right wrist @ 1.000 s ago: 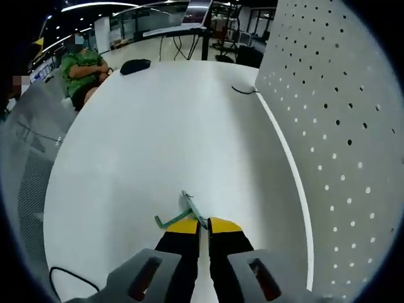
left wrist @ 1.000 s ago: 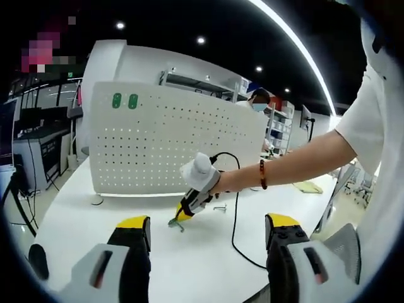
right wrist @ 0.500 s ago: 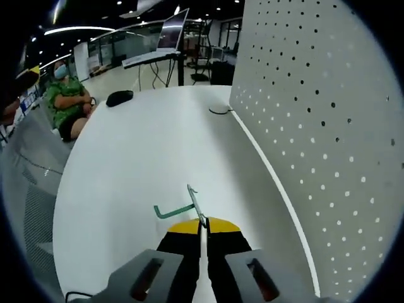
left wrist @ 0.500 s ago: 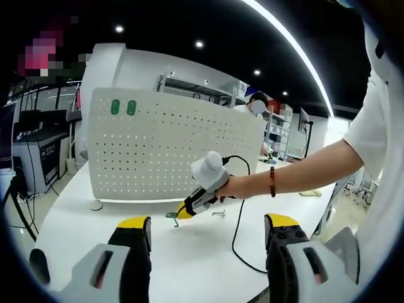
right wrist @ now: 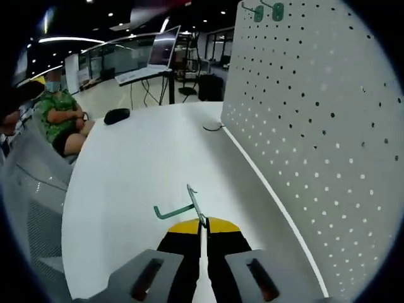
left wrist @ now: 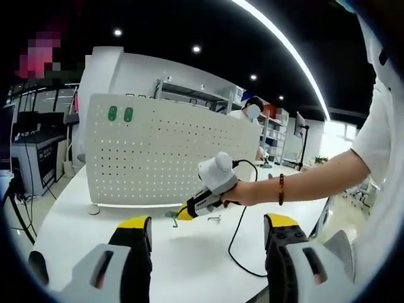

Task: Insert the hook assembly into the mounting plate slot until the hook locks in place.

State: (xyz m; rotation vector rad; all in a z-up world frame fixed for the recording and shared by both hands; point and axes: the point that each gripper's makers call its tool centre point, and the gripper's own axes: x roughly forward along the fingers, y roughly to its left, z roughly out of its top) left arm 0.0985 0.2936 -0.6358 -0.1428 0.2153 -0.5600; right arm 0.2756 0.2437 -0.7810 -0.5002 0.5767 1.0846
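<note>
Above white table (right wrist: 145, 158): right gripper (right wrist: 201, 222) clamps green hook (right wrist: 180, 207), pegboard (right wrist: 315, 113) edge near; left gripper (left wrist: 205, 226) agape.

Open-plan lab: white table (right wrist: 145, 158), storage shelving (left wrist: 189, 95), ceiling spotlights (left wrist: 196, 48).

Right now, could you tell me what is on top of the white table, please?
On the table: the upright white pegboard, a small metal hook, a black cable. The green hook hangs above it in the right gripper. Behind the pegboard is hidden.
</note>
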